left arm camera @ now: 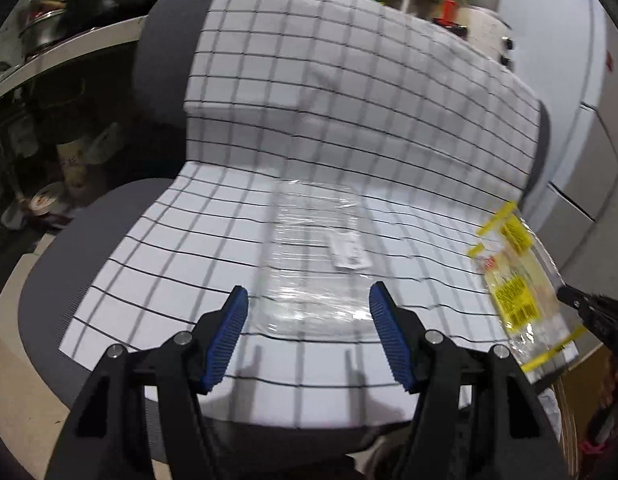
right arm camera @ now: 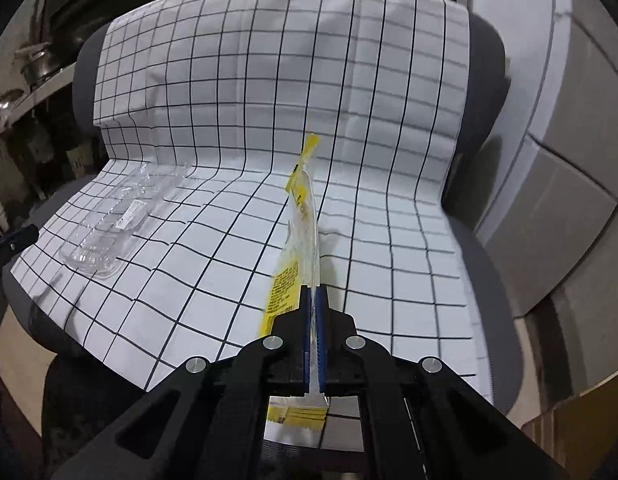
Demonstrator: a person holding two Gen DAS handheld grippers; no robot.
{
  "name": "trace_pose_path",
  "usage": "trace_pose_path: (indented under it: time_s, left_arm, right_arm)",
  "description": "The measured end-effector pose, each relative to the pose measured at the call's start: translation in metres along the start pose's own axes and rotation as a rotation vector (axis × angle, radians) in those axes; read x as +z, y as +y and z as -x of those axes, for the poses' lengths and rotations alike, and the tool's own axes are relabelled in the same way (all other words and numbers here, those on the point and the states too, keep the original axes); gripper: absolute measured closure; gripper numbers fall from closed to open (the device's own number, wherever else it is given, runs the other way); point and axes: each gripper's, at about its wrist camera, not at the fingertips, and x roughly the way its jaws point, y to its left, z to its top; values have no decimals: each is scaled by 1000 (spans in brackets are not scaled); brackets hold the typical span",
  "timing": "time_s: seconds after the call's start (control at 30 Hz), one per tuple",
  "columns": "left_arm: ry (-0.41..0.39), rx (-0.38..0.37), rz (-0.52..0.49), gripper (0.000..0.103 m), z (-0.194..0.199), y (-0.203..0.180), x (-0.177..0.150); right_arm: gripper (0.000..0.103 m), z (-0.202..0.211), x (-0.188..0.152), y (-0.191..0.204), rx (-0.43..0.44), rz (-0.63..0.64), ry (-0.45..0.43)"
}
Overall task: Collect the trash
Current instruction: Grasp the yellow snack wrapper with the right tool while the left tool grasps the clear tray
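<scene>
The grey chair is draped with a checked sheet, which gives the trash a flat, visible bed. On the left of the seat lies the clear plastic tray, flat and untouched. The left gripper hangs just short of it, fingers released and spread to either side of the tray's near end, apparently lined up to take it next. To the right, the right gripper is clenched on the yellow wrapper, pinched by its lower edge so it stands upright, clear of the sheet.
</scene>
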Motion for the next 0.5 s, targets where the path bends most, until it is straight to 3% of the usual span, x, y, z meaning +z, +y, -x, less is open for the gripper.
trace_pose_path:
  time_s: [0.1,0.2,0.27,0.37,0.5]
  left_arm:
    - [31,22,14,42,-17,15,9]
    - [72,24,31,42,-39,27,19]
    - [106,24,32,55,-57,33,24]
    - [162,24,21,66,-81,36,27]
    - [214,3,8,70,-105,35,26]
  right_arm:
    - [100,-1,2,-4,50,-46,3]
    - [100,5,4,-4,30,-53,-34]
    - [100,8,5,-7,39,-64,-42]
    - [100,9,4,-7,41,-66,-43]
    - [100,9,2,-7,49,-73,-41]
